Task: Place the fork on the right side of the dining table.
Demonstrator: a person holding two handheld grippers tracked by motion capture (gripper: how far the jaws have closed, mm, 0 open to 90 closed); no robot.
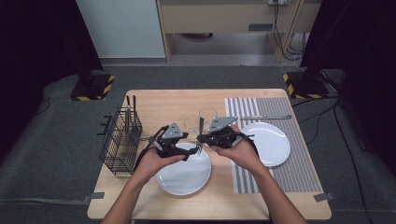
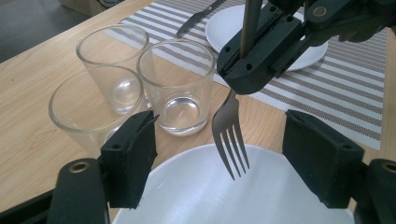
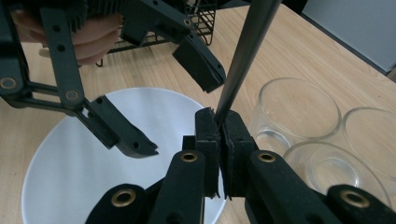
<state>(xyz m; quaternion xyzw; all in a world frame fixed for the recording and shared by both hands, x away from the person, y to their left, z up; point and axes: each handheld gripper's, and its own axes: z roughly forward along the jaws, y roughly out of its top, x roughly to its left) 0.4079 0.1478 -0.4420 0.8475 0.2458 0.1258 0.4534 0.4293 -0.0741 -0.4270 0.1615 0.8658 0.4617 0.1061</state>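
A metal fork [image 2: 230,135] hangs upright, tines down, over a white plate [image 1: 183,179] at the table's front. My right gripper [image 3: 216,120] is shut on the fork's handle [image 3: 243,51]; in the high view the right gripper [image 1: 202,138] sits just right of the plate. My left gripper [image 2: 226,158] stands open with the tines between its jaws, and neither pad touches them. In the high view the left gripper [image 1: 188,146] faces the right one over the plate's far rim.
Three empty glasses [image 2: 180,84] stand just behind the plate. A striped placemat [image 1: 299,168] at the right carries a second white plate [image 1: 271,144] and a knife [image 1: 266,117]. A black wire basket [image 1: 120,142] with utensils stands at the left edge.
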